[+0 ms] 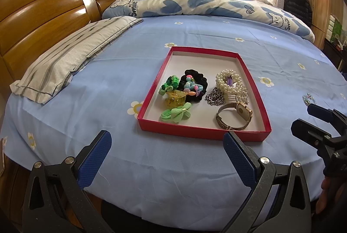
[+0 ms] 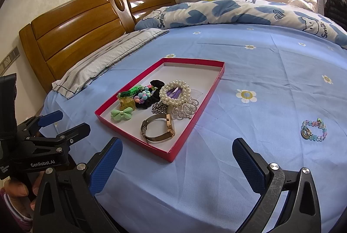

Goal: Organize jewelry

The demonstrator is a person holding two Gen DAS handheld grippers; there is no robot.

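A shallow red box (image 1: 151, 94) (image 2: 201, 111) lies on the blue bed sheet. It holds a gold watch (image 1: 235, 116) (image 2: 159, 127), a pearl bracelet (image 1: 227, 80) (image 2: 175, 91), a silver chain (image 1: 214, 97), a black scrunchie with colored beads (image 1: 192, 85), a yellow claw clip (image 1: 174, 99) and a green bow (image 1: 176, 113) (image 2: 121, 114). A pastel bead bracelet (image 2: 313, 129) (image 1: 309, 99) lies on the sheet right of the box. My left gripper (image 1: 167, 157) is open and empty before the box. My right gripper (image 2: 176, 161) is open and empty near the box's front corner.
A striped pillow (image 1: 65, 63) lies at the left by the wooden headboard (image 1: 43, 15). A blue-and-white quilt (image 1: 195, 5) is bunched at the back. A dark jacket (image 1: 298, 7) hangs by a wardrobe at the right. The bed edge runs just below both grippers.
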